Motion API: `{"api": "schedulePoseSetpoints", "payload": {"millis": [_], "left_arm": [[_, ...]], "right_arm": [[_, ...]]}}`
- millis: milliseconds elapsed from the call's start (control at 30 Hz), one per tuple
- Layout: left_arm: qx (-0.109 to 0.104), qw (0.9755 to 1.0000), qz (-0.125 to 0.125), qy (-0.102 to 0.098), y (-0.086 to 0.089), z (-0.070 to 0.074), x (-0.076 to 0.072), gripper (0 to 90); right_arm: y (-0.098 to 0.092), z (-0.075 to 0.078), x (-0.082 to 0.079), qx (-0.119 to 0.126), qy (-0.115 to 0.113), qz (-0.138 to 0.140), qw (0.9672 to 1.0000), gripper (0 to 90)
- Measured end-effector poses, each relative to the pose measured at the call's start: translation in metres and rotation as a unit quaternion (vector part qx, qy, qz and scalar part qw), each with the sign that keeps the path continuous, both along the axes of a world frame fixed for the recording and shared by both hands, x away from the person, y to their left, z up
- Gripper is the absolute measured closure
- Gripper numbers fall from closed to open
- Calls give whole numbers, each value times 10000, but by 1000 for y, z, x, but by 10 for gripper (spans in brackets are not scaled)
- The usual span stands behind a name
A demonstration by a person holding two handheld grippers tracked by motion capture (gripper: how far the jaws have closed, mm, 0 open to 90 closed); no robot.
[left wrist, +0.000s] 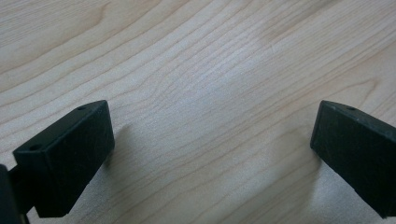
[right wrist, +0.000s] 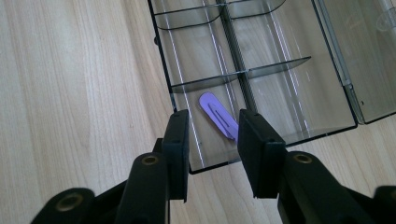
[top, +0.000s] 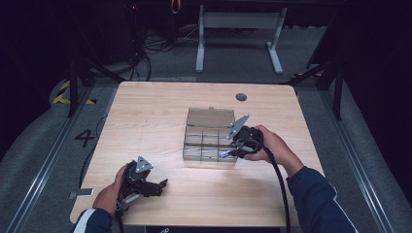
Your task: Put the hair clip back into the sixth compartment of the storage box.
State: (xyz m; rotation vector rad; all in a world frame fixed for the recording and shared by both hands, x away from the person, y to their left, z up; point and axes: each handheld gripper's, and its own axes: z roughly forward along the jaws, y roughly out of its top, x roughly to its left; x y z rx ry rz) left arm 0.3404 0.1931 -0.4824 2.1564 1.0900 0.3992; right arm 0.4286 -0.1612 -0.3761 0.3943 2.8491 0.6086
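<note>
Light wood counter point(top: 145, 116) carries a smoky clear plastic compartment box point(top: 210, 135), lid open. I have the right hand-held gripper point(right wrist: 212, 140) released, jaws apart over the box's corner compartment; the purple flat paper clip point(right wrist: 217, 114) lies there just ahead, long axis slanted. Left hand-held gripper point(left wrist: 212, 140) released, well apart.
</note>
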Motion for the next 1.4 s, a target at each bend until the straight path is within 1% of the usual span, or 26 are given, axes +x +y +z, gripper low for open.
{"api": "schedulePoseSetpoints", "payload": {"millis": [133, 333, 400, 567, 900, 1000, 1133, 1400], "left_arm": [[0, 10000, 1, -1, 0, 0, 0, 0], [1, 10000, 0, -1, 0, 0, 0, 0], [1, 10000, -1, 0, 0, 0, 0, 0], [0, 10000, 1, -1, 0, 0, 0, 0], [-2, 10000, 1, 1, 0, 0, 0, 1], [-3, 10000, 2, 1, 0, 0, 0, 0], [-2, 10000, 1, 0, 0, 0, 0, 1], [-2, 10000, 2, 1, 0, 0, 0, 0]], "right_arm": [[-6, 2, -4, -8, -26, -31, 10000, 645], [-13, 2, -10, -88, -49, -17, 9999, 629], [-17, 2, -13, -98, -47, -57, 9999, 625], [-26, 0, -19, -137, -68, -48, 9999, 603], [-44, -6, -35, -169, -204, -62, 9996, 560], [-49, -6, -39, -146, -207, -113, 9996, 538], [-57, -9, -42, -217, -225, -175, 9994, 519], [-75, -14, -50, -124, -350, -331, 9988, 480]]}}
